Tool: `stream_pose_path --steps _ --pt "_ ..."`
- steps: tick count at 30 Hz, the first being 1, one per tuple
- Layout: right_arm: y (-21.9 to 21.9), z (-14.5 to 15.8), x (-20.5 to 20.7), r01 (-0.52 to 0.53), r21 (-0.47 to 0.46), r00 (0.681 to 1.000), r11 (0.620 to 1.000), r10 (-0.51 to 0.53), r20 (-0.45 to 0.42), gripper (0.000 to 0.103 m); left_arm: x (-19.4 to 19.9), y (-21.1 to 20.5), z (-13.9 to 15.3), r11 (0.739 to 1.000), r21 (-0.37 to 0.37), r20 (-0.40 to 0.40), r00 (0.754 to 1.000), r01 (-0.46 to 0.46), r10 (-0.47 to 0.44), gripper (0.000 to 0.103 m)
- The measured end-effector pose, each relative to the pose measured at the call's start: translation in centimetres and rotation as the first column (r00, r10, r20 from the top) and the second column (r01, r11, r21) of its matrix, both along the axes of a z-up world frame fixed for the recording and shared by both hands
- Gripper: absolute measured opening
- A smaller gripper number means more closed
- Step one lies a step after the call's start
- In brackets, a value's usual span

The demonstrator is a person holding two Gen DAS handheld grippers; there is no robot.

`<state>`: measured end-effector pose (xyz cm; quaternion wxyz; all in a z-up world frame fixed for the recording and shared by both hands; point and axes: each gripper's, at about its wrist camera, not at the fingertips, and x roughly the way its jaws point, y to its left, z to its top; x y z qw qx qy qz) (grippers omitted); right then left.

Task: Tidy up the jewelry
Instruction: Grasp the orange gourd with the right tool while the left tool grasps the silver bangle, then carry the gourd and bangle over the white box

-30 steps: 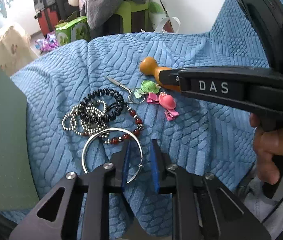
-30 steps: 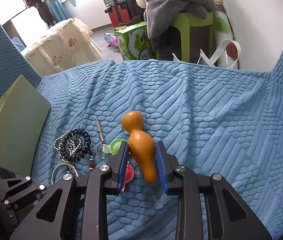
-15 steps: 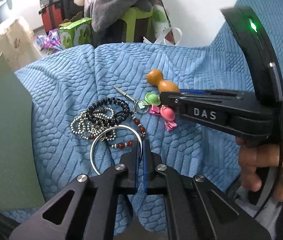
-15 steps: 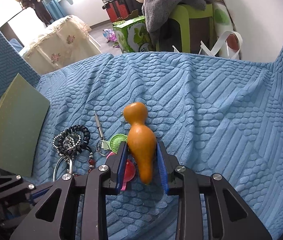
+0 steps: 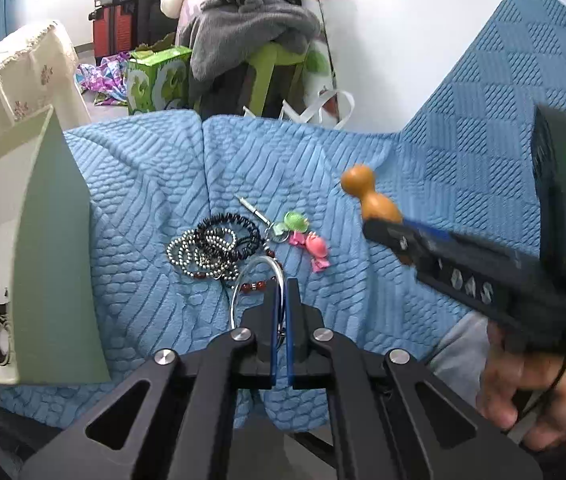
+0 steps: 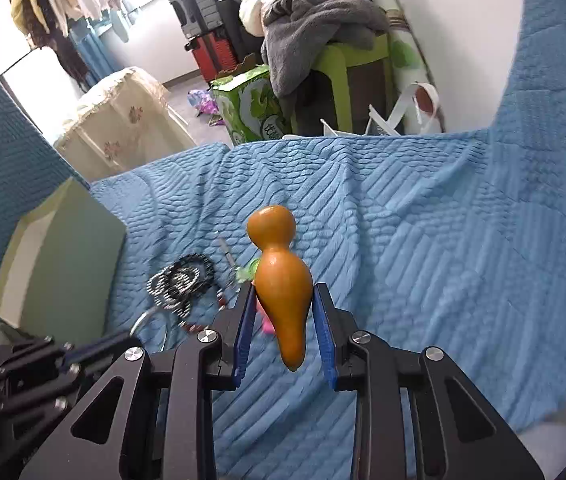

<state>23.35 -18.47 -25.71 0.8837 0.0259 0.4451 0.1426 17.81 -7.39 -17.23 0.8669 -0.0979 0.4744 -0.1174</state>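
on the blue quilted cover [image 5: 363, 320] our left gripper [image 5: 282, 312] pinched the silver bangle [image 5: 239, 292] and our right gripper [image 6: 285, 320] clamped the orange gourd [image 6: 281, 276], so we judged slow, level lifts toward the open box [image 5: 55, 240] at its left edge best.

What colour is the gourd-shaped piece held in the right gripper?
The smooth gourd-shaped piece is orange-brown, glossy and unpatterned; the right wrist view shows it best.

Bare blue quilt [image 6: 423, 248] rightward; green box [image 5: 55, 240] walling the left.

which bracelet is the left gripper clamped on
The plain silver bangle. The left gripper pinches its rim; the black coil and beaded ones lie loose beyond.
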Motion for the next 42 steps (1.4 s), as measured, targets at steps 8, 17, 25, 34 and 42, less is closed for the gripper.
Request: stream_pose_path --steps 8,17,25,34,42 --pt "0.5 3.1 -3.7 0.04 0.019 0.999 0.999 -0.041 0.027 0.026 -1.1 2.2 4.2 0.999 -0.045 0.061 0.998 -0.019 0.021 0.002" --pt "2.5 9.5 -6.0 0.015 0.059 0.992 0.998 -0.022 0.12 0.026 -3.0 4.7 10.6 0.997 -0.054 0.158 0.986 -0.046 0.054 0.002" --pt "5.6 14.9 -7.0 -0.036 0.088 0.977 0.996 0.016 0.213 0.026 -3.6 7.8 14.6 0.995 -0.035 0.238 0.966 -0.095 0.1 0.002" --pt "11.0 17.7 -7.2 -0.136 0.09 0.957 0.987 0.107 0.271 0.026 -4.7 12.3 15.8 0.981 -0.015 0.263 0.946 -0.191 0.188 0.002" --pt "16.7 15.1 -6.2 -0.217 0.065 0.955 0.974 0.198 0.22 0.026 -5.4 17.8 12.9 0.951 -0.007 0.204 0.931 -0.309 0.304 0.002"
